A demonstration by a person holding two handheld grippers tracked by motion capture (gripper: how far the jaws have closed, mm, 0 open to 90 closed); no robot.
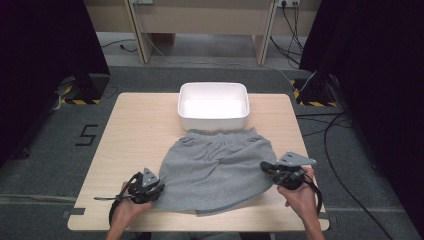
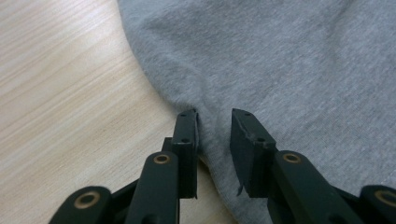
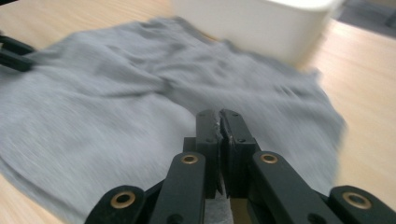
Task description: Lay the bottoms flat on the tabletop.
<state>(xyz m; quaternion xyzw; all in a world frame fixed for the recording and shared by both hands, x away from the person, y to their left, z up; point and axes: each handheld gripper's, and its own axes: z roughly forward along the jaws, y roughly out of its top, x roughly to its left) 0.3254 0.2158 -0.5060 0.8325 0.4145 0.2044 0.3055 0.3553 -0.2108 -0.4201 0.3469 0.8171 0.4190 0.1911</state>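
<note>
High view. I see the grey shorts (image 1: 216,170) spread flat on the near half of the wooden table (image 1: 130,130), waistband toward the white plastic tub (image 1: 213,106) that stands just behind them. My left gripper (image 1: 150,190) sits at the near-left hem corner; my right gripper (image 1: 280,172) sits at the right hem edge. Risk: if one side lifts while the other has no hold, the cloth will drag askew instead of folding. The tub touches or nearly touches the waistband, so a forward fold could push against its wall. Cables and floor fittings lie well clear of the table.

Left gripper view. The jaws stand partly spread, with the hem of the shorts (image 2: 280,70) running between the left gripper (image 2: 214,116) tips. The pads do not visibly press on the cloth. Risk: closing from here may catch a single layer, or miss the edge lying by the left pad, and the corner would slip out.

Right gripper view. The right gripper (image 3: 219,114) has its jaws pressed together; a strip of grey fabric shows low between them, so I judge a thin pinch on the shorts (image 3: 116,107). The picture is blurred. Risk: a shallow bite could release under tension. The tub (image 3: 261,23) stands beyond.
</note>
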